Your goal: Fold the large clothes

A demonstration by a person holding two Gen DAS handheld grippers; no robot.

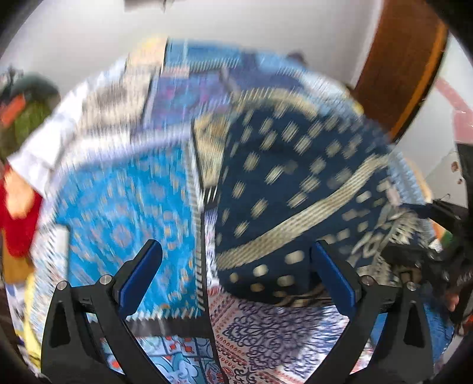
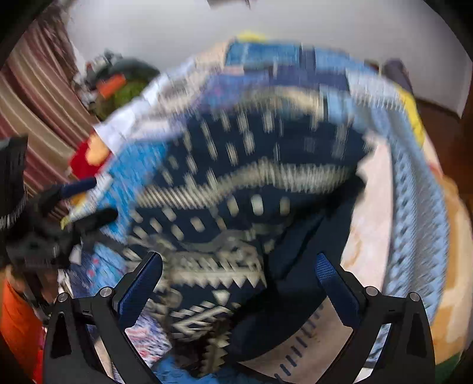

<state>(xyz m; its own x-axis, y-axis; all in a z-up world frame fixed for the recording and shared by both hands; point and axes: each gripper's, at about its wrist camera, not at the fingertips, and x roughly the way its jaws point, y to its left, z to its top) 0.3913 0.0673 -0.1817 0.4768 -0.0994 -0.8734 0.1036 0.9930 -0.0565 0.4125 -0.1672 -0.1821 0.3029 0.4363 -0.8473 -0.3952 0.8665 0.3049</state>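
While both frames are smeared by motion blur, a navy garment (image 1: pixel 283 189) with cream dots and striped cream bands lies heaped on a patchwork bedspread (image 1: pixel 124 212).

From the left wrist view, the left gripper (image 1: pixel 236 280) has its blue-padded jaws spread wide, with bright blue patterned bedspread under the left finger and the garment's lower edge between the jaws, nothing pinched. Left of the bed sit a red cloth (image 1: pixel 17 224) and a green bundle (image 1: pixel 26 118); a white wall (image 1: pixel 236 23) is behind, and a brown wooden door (image 1: pixel 396 68) is at right. In the right wrist view, the right gripper (image 2: pixel 239 283) also stands open, its jaws either side of the garment's (image 2: pixel 236 183) zigzag-bordered folds; striped curtains (image 2: pixel 38 97) hang at far left.
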